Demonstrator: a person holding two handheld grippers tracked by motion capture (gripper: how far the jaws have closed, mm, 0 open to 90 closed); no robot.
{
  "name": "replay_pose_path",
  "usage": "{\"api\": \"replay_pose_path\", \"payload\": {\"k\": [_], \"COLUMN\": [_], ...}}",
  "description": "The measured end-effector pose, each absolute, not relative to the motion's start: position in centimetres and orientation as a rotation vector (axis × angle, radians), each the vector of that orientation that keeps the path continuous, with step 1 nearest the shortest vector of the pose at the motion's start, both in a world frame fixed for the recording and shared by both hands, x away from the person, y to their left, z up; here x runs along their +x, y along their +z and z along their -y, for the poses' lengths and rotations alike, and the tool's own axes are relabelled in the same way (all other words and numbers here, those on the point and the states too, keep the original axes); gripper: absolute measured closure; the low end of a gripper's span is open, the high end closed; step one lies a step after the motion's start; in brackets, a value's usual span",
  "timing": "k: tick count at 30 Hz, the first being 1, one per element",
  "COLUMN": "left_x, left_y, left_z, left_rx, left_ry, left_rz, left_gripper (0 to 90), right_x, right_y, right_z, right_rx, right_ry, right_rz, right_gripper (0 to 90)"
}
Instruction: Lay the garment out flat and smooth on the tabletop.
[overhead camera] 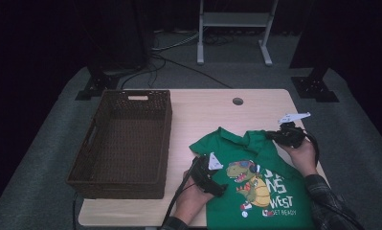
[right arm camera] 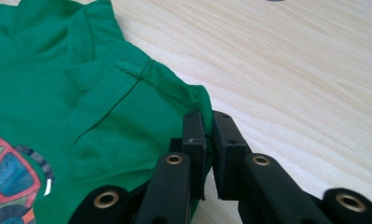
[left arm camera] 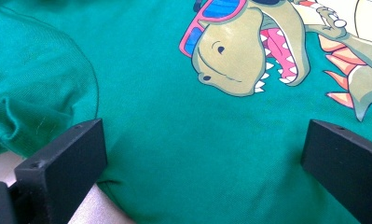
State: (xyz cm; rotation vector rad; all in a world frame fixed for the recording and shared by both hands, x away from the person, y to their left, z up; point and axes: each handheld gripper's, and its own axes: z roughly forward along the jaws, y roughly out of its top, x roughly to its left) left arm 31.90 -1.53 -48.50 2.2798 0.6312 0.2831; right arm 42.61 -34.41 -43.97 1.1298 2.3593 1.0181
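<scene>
Green cotton fills the near edge of the tabletop (overhead camera: 203,108): a child's polo shirt (overhead camera: 255,191) with a dinosaur print (overhead camera: 248,184) lies front up, collar pointing away from the person, its lower part reaching the near edge. The left tool (overhead camera: 212,178) rests over the shirt's left side beside the print, its jaws spread wide with flat fabric between them and nothing pinched. The right tool (overhead camera: 286,135), farther back at the shirt's right shoulder, has its jaws closed on a small bunch of the sleeve edge (right arm camera: 193,100), which the right gripper view shows tucked between the pads.

The step in hand looks like folding or gathering the shirt. To do it well, I would keep the right tool's pinch firm on the hem so the thin knit does not slip out, and take hold with the left tool on the opposite sleeve or side seam before lifting, so both sides rise evenly and the print side does not crumple. Moving the two hands together, low over the wood, should keep the fold line straight.

Farther back on the left stands a dark brown wicker basket (overhead camera: 167,139), well apart from the shirt's sleeve but close to the left hand (overhead camera: 193,199). Its woven floor is bare, with nothing inside.
</scene>
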Motion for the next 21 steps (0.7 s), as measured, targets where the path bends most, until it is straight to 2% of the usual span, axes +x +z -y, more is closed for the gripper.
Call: {"api": "replay_pose_path", "payload": {"k": [21], "left_x": [31.9], "left_y": [-48.5], "left_z": [1.5], "left_rx": [2.28], "left_ry": [0.283], "left_rz": [-0.631], "left_gripper": [0.0], "right_x": [43.8], "right_y": [-43.9], "right_z": [35.3], "right_rx": [1.173], "right_ry": [0.999], "right_rz": [-2.332], "right_gripper": [86.0]}}
